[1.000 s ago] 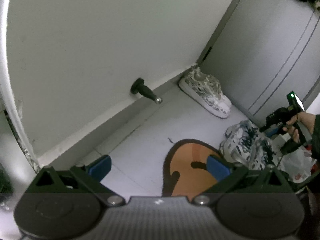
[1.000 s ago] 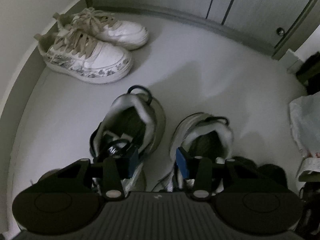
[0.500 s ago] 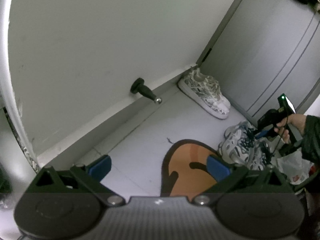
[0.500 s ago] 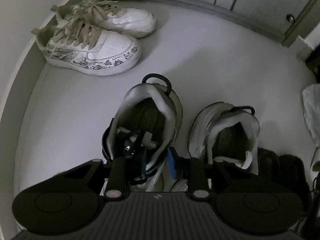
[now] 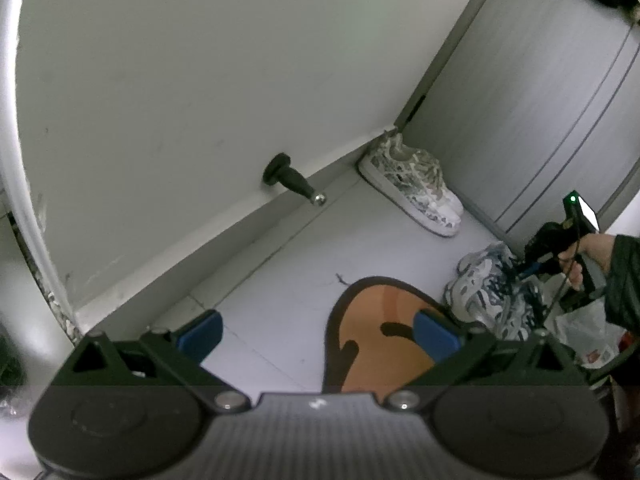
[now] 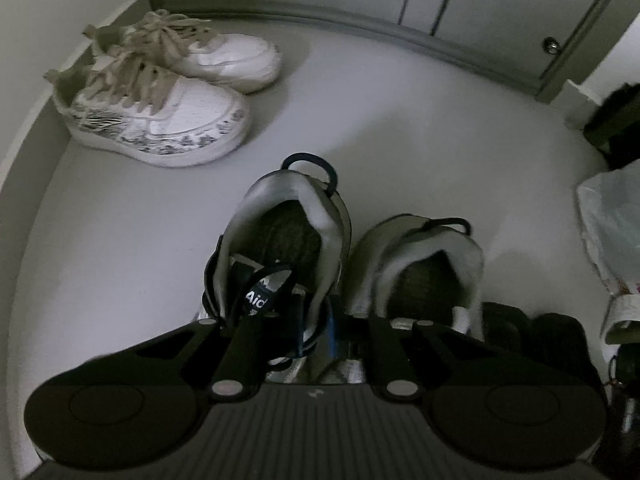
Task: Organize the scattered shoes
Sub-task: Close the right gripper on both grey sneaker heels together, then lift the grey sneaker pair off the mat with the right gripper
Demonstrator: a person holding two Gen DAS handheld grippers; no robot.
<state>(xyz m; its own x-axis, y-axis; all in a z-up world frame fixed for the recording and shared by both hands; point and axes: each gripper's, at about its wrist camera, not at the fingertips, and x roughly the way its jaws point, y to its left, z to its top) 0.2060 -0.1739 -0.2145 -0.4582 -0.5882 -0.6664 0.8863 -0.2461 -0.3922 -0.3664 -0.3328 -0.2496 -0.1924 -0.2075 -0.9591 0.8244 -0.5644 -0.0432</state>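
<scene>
1. The right claw (image 6: 316, 328) had just been closing, and in the right wrist view its jaws were seen pinched on the inner collar wall of the grey sneaker (image 6: 280, 248) on the floor (image 6: 400, 140).
2. It was judged that this shoe was now gripped and ready to be lifted.
3. Its mate (image 6: 424, 268) stood just beside it; further off, the white pair (image 6: 168, 92) lay together by the wall.
4. The left claw (image 5: 316, 334) was held wide open and empty, and had stayed in place.
5. Only the left view showed the orange slipper (image 5: 380, 336) and the doorstop (image 5: 294, 180).
</scene>
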